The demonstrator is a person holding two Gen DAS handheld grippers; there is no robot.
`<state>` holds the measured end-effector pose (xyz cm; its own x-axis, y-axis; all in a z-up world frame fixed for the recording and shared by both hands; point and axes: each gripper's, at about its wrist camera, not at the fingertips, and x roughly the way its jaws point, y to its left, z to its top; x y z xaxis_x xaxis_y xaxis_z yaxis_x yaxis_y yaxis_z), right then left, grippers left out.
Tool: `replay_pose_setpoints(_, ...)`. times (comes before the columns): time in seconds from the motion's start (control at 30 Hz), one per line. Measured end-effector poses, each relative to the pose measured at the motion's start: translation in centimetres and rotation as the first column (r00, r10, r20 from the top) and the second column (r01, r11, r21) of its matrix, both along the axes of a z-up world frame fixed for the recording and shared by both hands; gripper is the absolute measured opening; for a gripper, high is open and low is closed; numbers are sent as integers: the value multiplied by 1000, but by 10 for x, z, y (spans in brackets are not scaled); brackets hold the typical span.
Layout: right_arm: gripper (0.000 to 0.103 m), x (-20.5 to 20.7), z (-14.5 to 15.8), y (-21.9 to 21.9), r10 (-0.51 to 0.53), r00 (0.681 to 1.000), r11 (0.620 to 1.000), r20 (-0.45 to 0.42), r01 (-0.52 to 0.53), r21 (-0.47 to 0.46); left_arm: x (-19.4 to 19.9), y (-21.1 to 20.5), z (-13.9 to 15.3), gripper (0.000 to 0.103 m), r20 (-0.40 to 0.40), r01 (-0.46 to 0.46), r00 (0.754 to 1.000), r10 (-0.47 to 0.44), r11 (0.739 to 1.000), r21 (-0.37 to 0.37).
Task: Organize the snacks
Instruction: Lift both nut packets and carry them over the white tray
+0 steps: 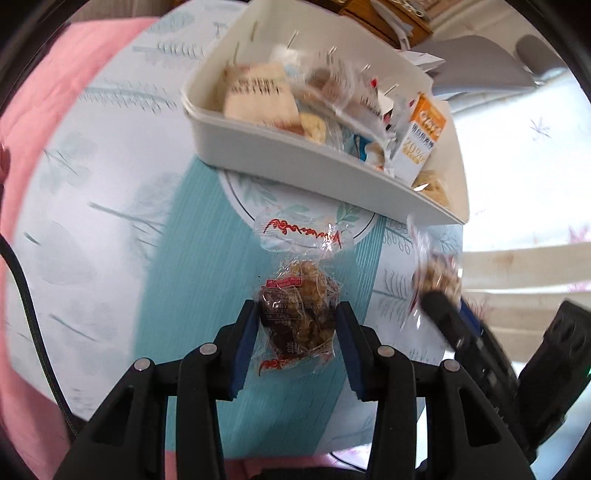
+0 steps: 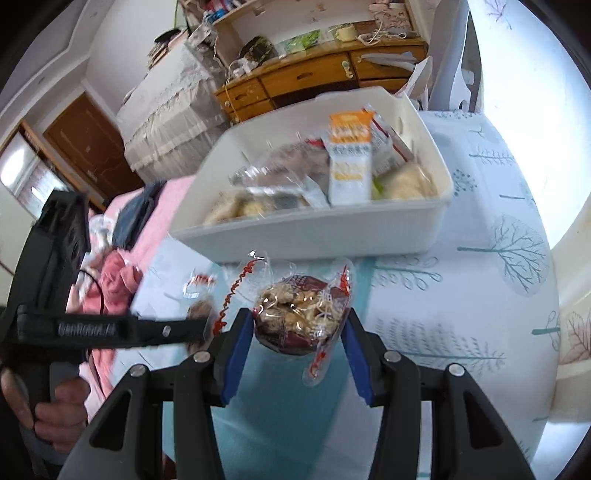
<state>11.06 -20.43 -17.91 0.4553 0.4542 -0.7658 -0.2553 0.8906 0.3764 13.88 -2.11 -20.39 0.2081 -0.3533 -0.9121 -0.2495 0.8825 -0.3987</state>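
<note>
My left gripper (image 1: 297,317) and right gripper (image 2: 297,325), each half-open, pinch crinkly wrapped snacks (image 1: 295,314) that may slip before the bin (image 1: 280,147) ahead.

We saw a wooden desk (image 2: 314,79) with drawers standing against the far wall, cluttered shelves (image 2: 258,14) rising above it. To its left stood a piece of furniture under a pale lace-edged cover (image 2: 170,110), and further left a brown wooden door (image 2: 85,136) beside a glazed panel (image 2: 26,173). Strong daylight poured in from a window (image 2: 524,74) on the right. A pink bedspread (image 1: 48,92) lay past the left edge of the tree-patterned tablecloth (image 2: 480,229). The walls looked white.
</note>
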Motion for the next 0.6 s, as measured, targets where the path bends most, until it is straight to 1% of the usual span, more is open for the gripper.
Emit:
replay_pose_setpoints(0.17, 49, 7, 33, 23, -43, 997, 999, 59, 43, 1, 7, 30, 37, 41, 58, 50, 997, -51, 999, 9)
replay_pose_setpoints(0.3, 49, 19, 53, 37, -97, 987, 995, 126, 97, 8, 20, 53, 61, 41, 118, 99, 987, -105, 994, 51)
replay_pose_setpoints(0.5, 49, 37, 72, 53, -189, 954, 982, 231, 191, 16, 45, 65, 73, 41, 169, 157, 970, -176, 980, 121)
replay_pose_setpoints(0.6, 49, 44, 74, 55, -231, 937, 973, 263, 230, 34, 59, 71, 75, 41, 207, 183, 956, -209, 974, 134)
